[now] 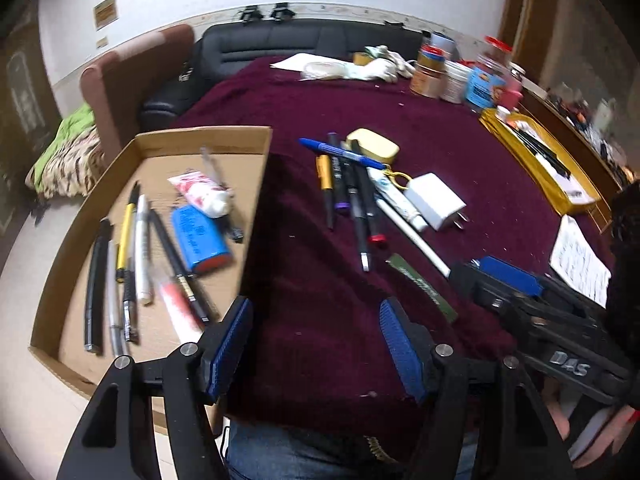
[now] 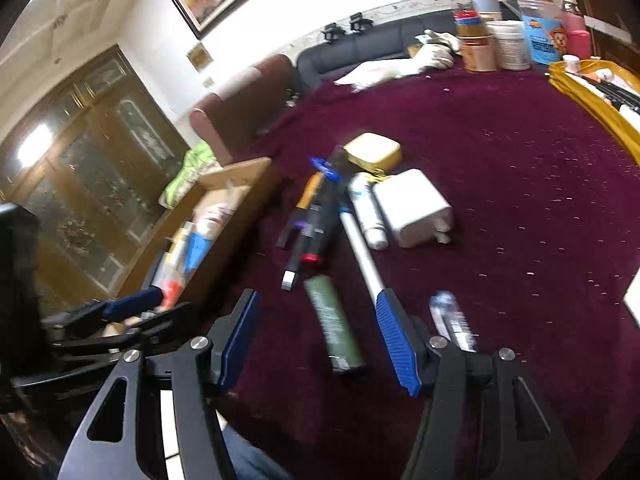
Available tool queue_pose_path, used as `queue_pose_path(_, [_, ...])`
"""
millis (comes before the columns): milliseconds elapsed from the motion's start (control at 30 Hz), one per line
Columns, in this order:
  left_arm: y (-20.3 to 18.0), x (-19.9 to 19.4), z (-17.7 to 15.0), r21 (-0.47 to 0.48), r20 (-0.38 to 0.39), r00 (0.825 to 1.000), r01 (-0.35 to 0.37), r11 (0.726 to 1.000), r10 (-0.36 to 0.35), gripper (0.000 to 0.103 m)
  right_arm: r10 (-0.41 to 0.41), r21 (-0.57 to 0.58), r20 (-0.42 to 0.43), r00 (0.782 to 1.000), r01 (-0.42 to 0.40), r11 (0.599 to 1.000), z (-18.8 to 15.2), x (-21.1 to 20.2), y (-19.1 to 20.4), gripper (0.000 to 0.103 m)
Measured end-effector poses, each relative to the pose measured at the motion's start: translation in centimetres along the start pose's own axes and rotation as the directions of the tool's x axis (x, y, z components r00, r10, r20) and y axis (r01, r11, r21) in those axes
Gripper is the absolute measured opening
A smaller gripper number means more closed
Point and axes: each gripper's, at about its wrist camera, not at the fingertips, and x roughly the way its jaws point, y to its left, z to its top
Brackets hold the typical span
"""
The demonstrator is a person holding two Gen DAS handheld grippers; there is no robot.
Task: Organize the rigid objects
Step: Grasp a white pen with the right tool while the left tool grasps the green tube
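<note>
A cardboard tray (image 1: pixel 248 133) at the left holds several pens, a blue battery pack (image 1: pixel 200 238) and a white tube (image 1: pixel 202 194). A red-and-white pen (image 1: pixel 180 312) lies blurred in the tray near my left gripper (image 1: pixel 316 320), which is open and empty over the tray's right wall. On the maroon cloth (image 1: pixel 440 128) lie several pens, a blue marker (image 1: pixel 340 153), a white charger (image 1: pixel 436 200), a yellow case (image 1: pixel 374 146) and a green stick (image 2: pixel 334 326). My right gripper (image 2: pixel 318 314) is open, low over the green stick; the white pen (image 2: pixel 360 256) runs under its right finger.
A yellow tray (image 1: pixel 540 168) with pens stands at the right. Jars and tins (image 1: pixel 448 72) and white cloth stand at the far edge. A paper sheet (image 1: pixel 580 260) lies at the right. A black sofa and brown chair stand behind the table.
</note>
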Motion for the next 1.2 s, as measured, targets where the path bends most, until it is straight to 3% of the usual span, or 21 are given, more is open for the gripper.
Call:
queue_pose_path(100, [-0.6, 0.4, 0.0, 0.011, -0.012, 1.000, 0.000, 1.000, 0.000, 0.070, -0.071, -0.027, -0.003, 0.997, 0.071, 0.997, -0.6, 0.6, -0.6, 0.060])
queue_pose_path(333, [-0.2, 0.7, 0.0, -0.007, -0.022, 1.000, 0.006, 1.000, -0.006, 0.070, -0.041, -0.003, -0.036, 0.999, 0.041, 0.999, -1.1, 2.1, -1.8, 0.060])
queue_pose_path(600, [0.4, 2.4, 0.4, -0.051, -0.072, 0.995, 0.064, 0.997, -0.068, 0.070, -0.026, -0.009, -0.039, 0.999, 0.026, 1.000, -0.4, 2.4, -1.9, 0.060])
queue_pose_path(667, [0.3, 2.6, 0.5, -0.059, -0.072, 0.995, 0.067, 0.996, -0.072, 0.070, -0.037, -0.007, -0.046, 0.998, 0.037, 0.999, 0.6, 2.4, -2.4, 0.054])
queue_pose_path(833, [0.4, 3.4, 0.4, -0.060, -0.096, 0.993, 0.066, 0.996, -0.071, 0.070, -0.072, -0.124, -0.134, 0.988, 0.055, 0.991, 2.0, 5.0, -1.6, 0.023])
queue_pose_path(967, [0.5, 3.6, 0.6, -0.082, -0.102, 0.989, 0.097, 0.992, -0.105, 0.070, -0.120, -0.220, -0.145, 0.982, 0.087, 0.972, 2.2, 6.7, -0.1, 0.019])
queue_pose_path(1000, [0.4, 3.7, 0.7, -0.089, -0.105, 0.987, 0.111, 0.990, -0.120, 0.070, -0.154, -0.249, -0.142, 0.978, 0.116, 0.962, 2.2, 7.0, 0.3, 0.009])
queue_pose_path(1033, [0.2, 3.8, 0.9, -0.094, -0.107, 0.985, 0.128, 0.987, -0.138, 0.070, -0.178, -0.266, -0.138, 0.974, 0.137, 0.954, 2.2, 7.1, 0.4, 0.008])
queue_pose_path(1200, [-1.3, 4.5, 2.4, -0.119, -0.110, 0.963, 0.235, 0.965, -0.248, 0.070, -0.117, -0.201, -0.159, 0.980, 0.084, 0.976, 1.3, 5.1, -2.1, 0.008])
